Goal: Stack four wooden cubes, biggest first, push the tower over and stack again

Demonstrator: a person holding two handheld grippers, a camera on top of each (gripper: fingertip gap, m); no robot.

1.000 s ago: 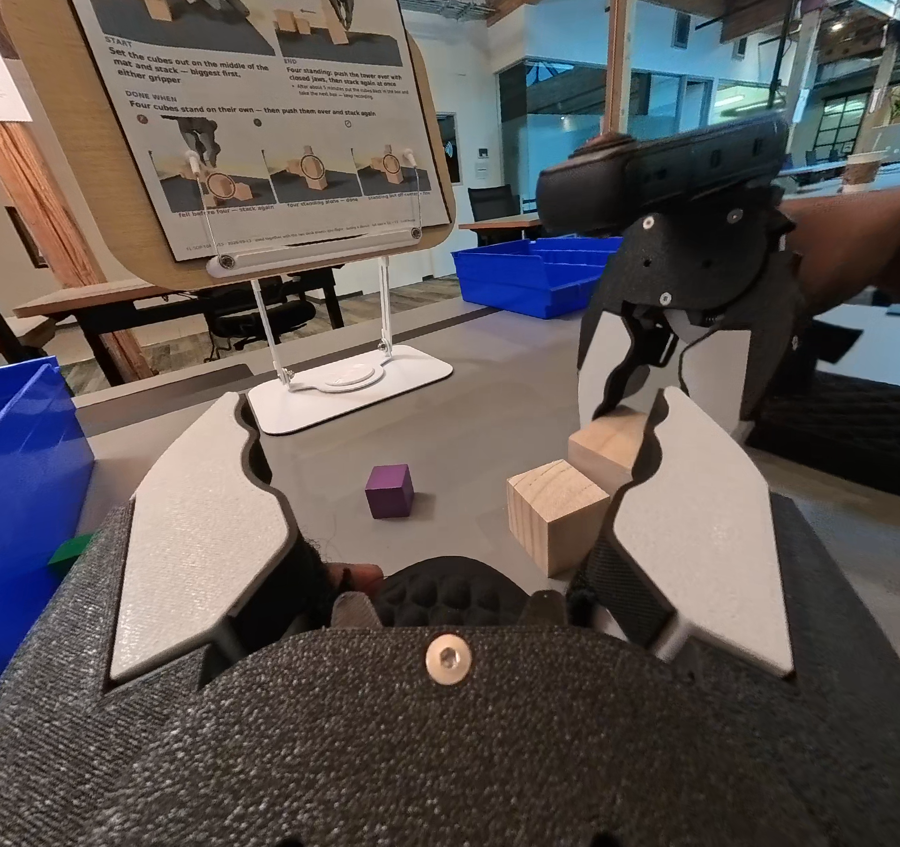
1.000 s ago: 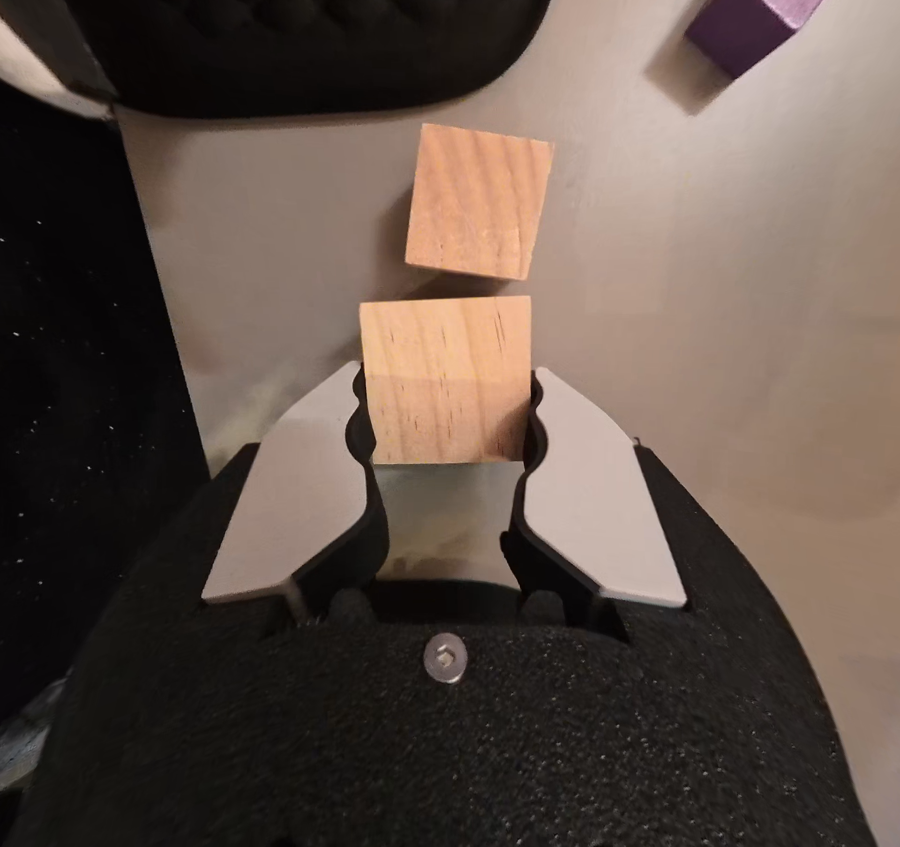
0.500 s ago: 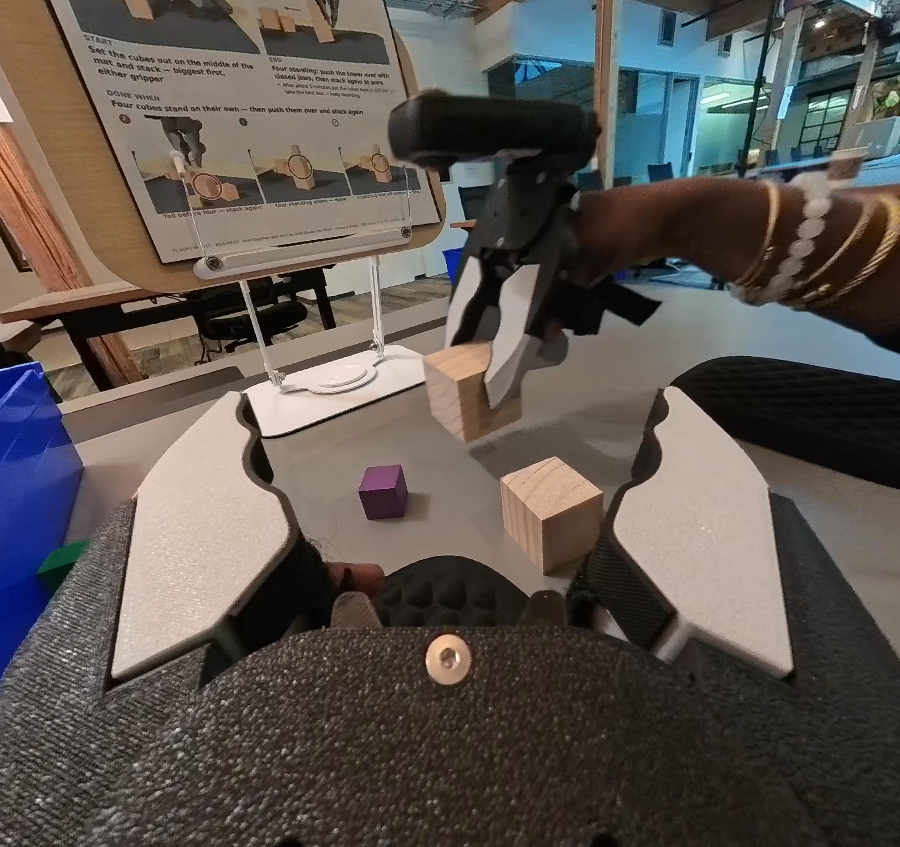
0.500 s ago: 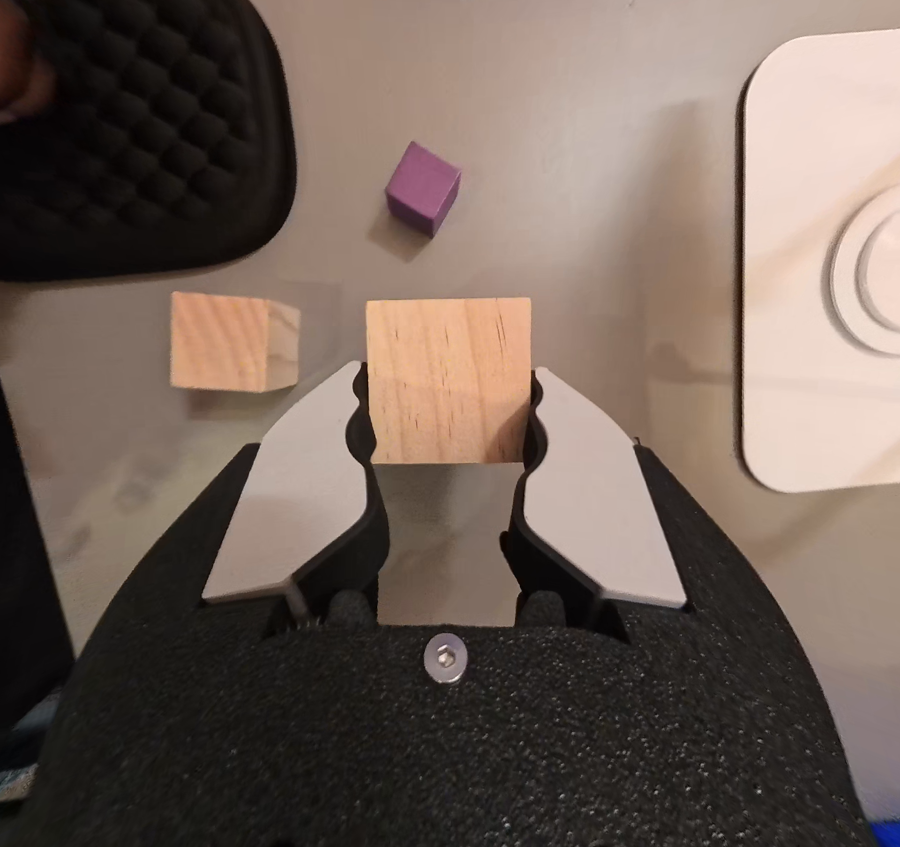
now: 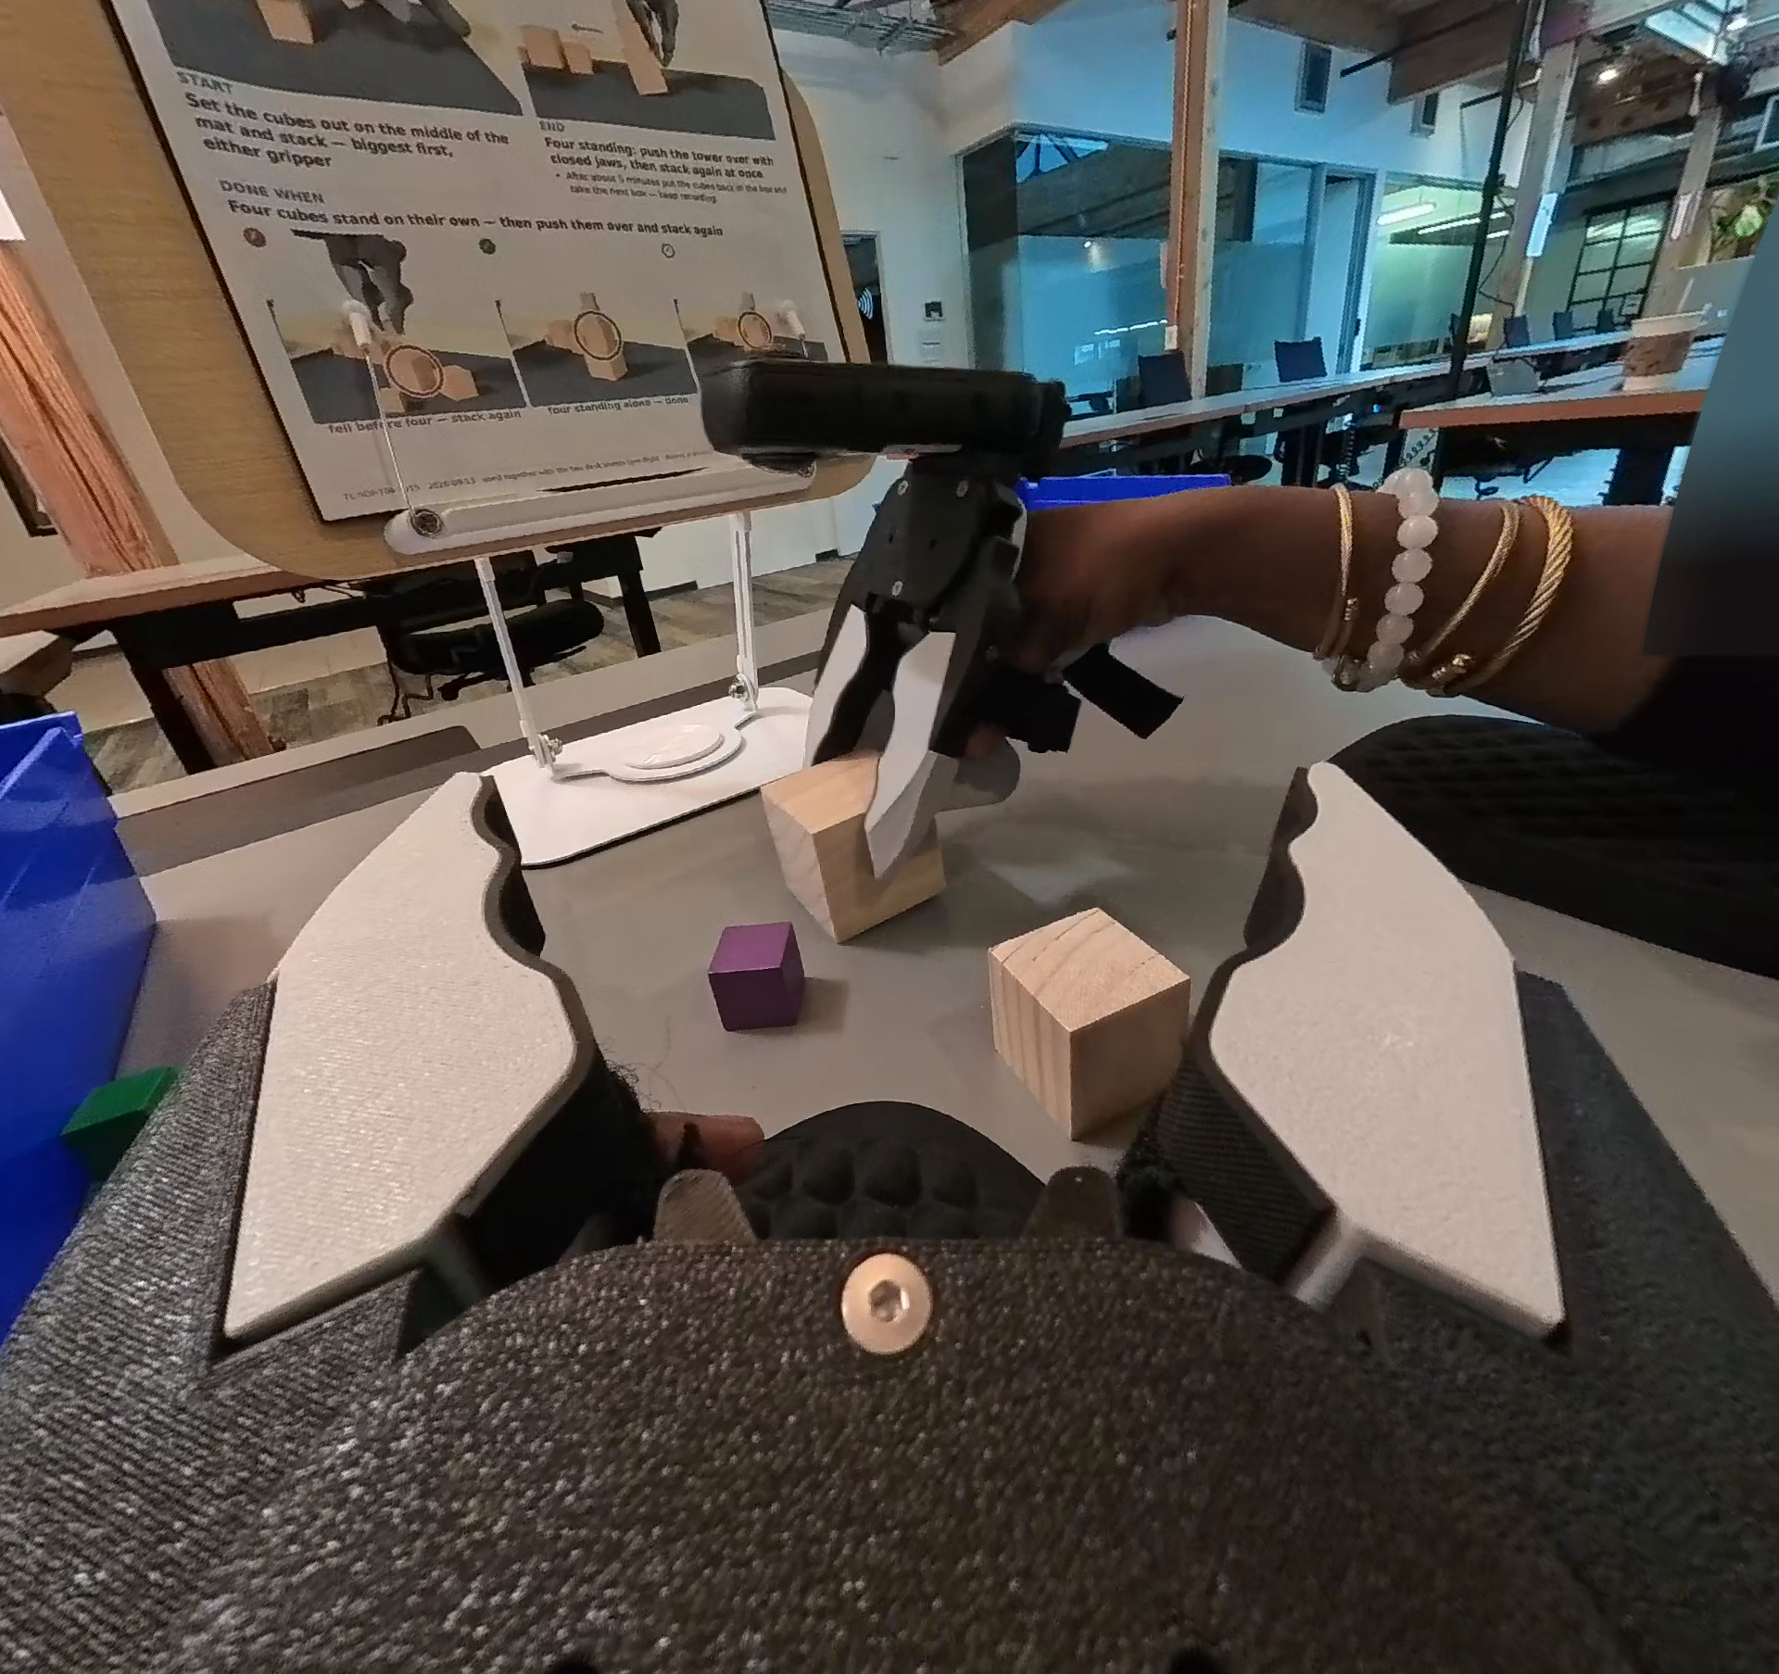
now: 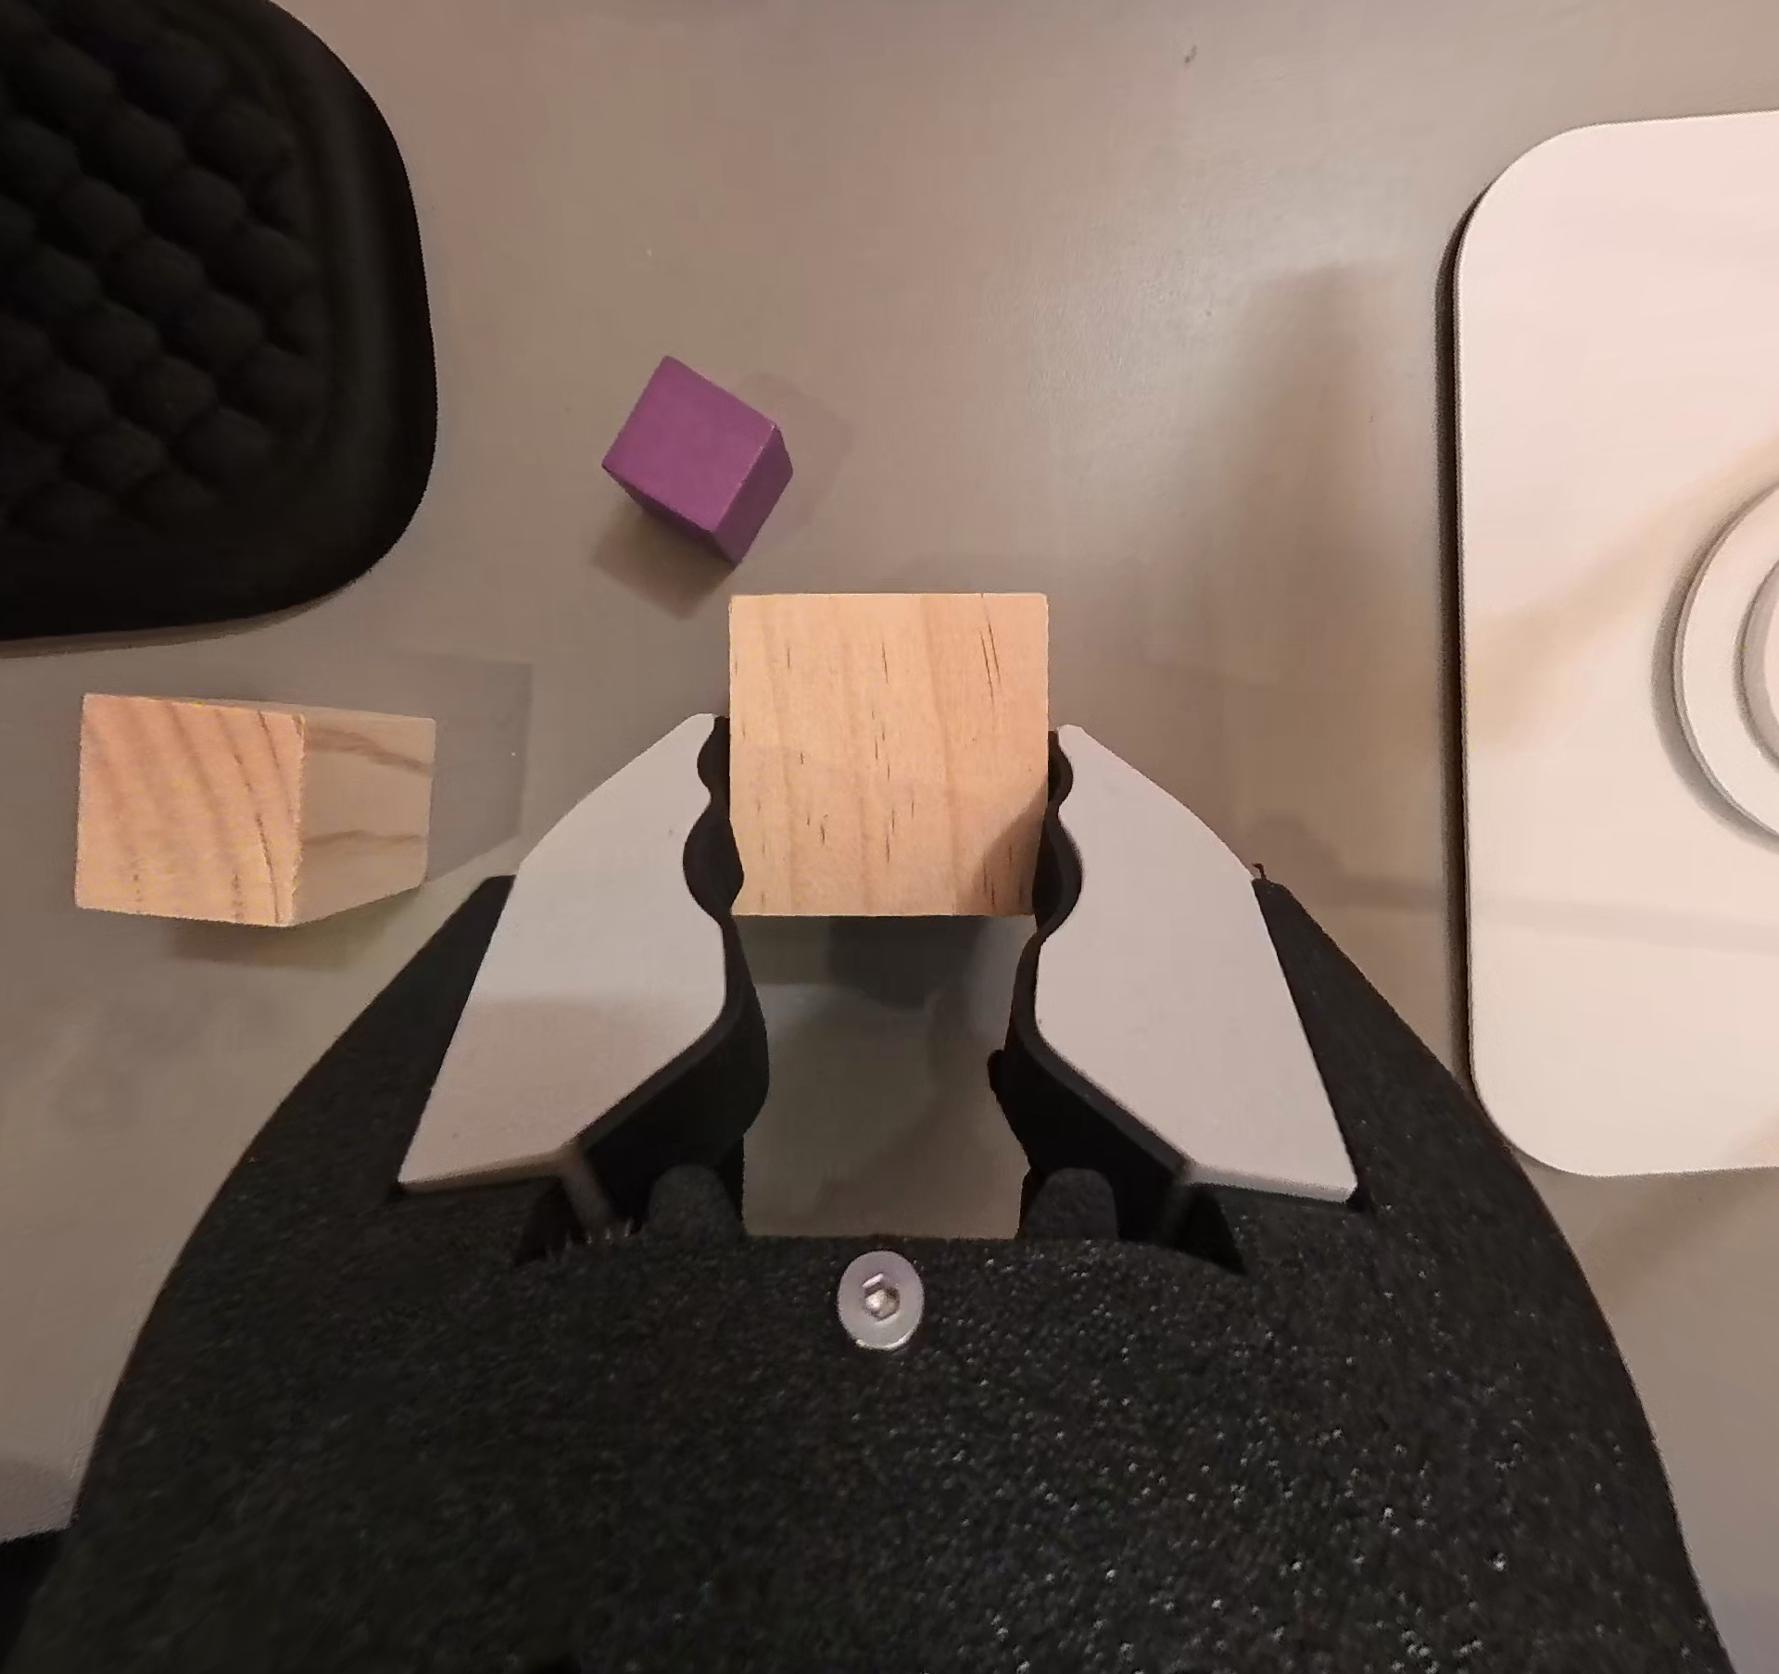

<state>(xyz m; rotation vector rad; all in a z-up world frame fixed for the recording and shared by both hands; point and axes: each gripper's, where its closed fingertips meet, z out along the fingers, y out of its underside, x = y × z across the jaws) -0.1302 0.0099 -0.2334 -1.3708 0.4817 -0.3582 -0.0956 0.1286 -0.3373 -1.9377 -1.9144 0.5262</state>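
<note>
The right gripper point(image 6: 888, 819) clamps a wooden cube point(image 6: 888, 752) at frame centre and should hold it level; the left gripper point(image 5: 890, 906) gapes wide, empty.

The left gripper point(image 5: 890, 867) is held low and level with its pale fingers point(image 5: 414, 1031) spread wide and nothing between them, while the right gripper point(image 6: 888, 742) points straight down from an outstretched, bangled forearm point(image 5: 1348, 569), its pads clamped on a wooden cube point(image 6: 888, 762)
</note>
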